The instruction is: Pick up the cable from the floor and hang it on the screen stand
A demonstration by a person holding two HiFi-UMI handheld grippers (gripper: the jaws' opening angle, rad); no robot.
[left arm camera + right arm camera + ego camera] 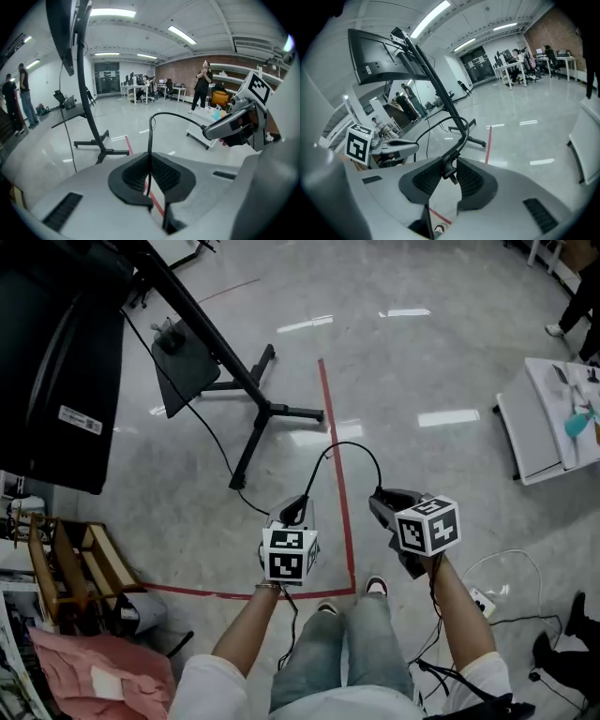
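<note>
A black cable (349, 444) arcs in the air between my two grippers, above the floor. In the head view my left gripper (293, 511) is shut on one stretch of it. The left gripper view shows the cord (150, 140) pinched between the pads and looping across to the right gripper (220, 127). My right gripper (382, 502) holds the plug end (449, 168) between its pads. The screen stand (251, 395), black with splayed legs, stands ahead and to the left, carrying a dark screen (56, 362). The stand (433, 79) also rises in the right gripper view.
A red tape line (334, 437) runs along the floor under my grippers. A white table (534, 432) is at the right. A wooden rack (80, 563) and pink cloth (94, 671) lie at the left. A power strip (482, 600) with cords sits at lower right.
</note>
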